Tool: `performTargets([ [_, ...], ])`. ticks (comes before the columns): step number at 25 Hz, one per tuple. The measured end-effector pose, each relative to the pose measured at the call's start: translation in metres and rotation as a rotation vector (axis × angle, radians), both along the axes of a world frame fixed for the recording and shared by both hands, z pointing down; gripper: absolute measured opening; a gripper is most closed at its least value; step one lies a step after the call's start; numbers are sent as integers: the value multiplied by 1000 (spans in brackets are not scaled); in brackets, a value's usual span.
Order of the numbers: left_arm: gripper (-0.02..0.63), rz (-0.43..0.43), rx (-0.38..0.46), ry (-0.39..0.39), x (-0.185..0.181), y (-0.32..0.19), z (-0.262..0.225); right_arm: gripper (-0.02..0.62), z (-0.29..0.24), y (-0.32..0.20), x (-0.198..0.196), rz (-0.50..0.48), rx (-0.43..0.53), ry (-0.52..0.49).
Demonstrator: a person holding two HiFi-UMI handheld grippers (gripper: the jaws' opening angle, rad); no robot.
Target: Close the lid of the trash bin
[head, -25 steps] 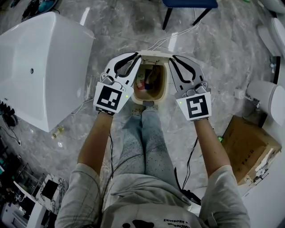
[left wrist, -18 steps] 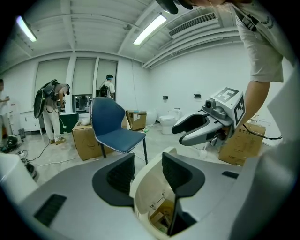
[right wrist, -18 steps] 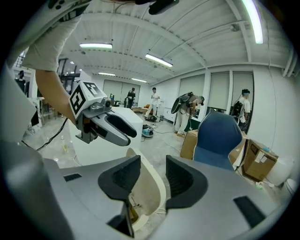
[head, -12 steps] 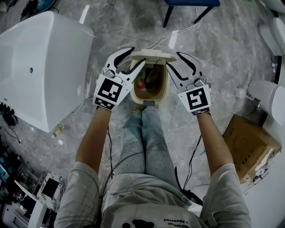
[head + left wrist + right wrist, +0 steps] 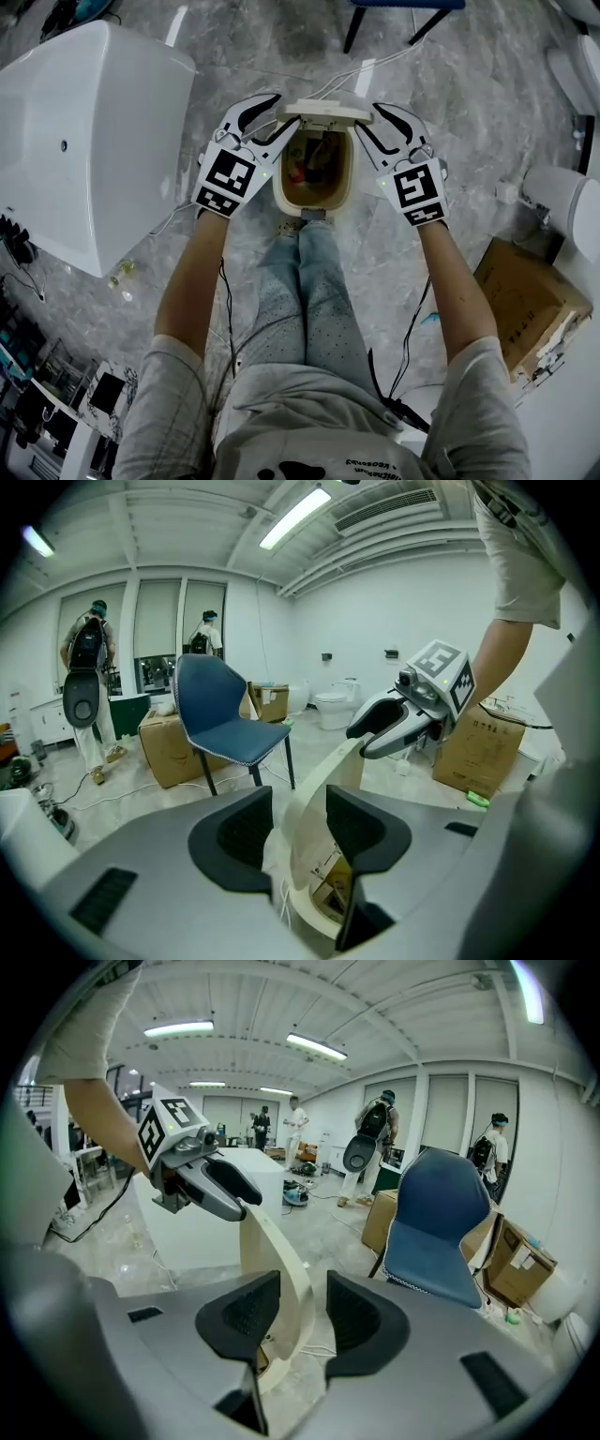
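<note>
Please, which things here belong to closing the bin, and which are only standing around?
Belong:
- trash bin
- its raised lid
- left gripper and right gripper, jaws just opened, the lid's edge between each pair

Only around:
- white cabinet
- cardboard box
- blue chair

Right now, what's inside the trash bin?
Inside the trash bin lies mixed rubbish, including something red; the individual pieces are too small to name. The raised lid hides the bin's far end from the head view.
</note>
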State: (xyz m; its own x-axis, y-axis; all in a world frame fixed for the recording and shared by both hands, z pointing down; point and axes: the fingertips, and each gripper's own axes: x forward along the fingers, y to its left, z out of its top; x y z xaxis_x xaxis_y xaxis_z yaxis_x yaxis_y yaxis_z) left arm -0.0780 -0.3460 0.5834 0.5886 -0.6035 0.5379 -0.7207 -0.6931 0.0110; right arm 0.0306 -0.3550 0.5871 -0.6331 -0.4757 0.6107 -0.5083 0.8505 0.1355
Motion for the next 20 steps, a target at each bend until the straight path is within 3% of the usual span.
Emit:
performTargets([
  [2, 186, 1, -8, 9, -1, 0, 3, 117, 0, -1, 0, -8, 5, -3],
  [3, 148, 2, -3, 8, -1, 0, 3, 92, 0, -1, 0, -15, 6, -4],
  [6, 102, 19, 25, -30, 0, 0, 1, 87, -1, -1, 1, -34, 5, 0],
  [20, 98, 70, 49, -56, 4, 36, 3, 84, 1, 35, 4, -52, 48, 30],
])
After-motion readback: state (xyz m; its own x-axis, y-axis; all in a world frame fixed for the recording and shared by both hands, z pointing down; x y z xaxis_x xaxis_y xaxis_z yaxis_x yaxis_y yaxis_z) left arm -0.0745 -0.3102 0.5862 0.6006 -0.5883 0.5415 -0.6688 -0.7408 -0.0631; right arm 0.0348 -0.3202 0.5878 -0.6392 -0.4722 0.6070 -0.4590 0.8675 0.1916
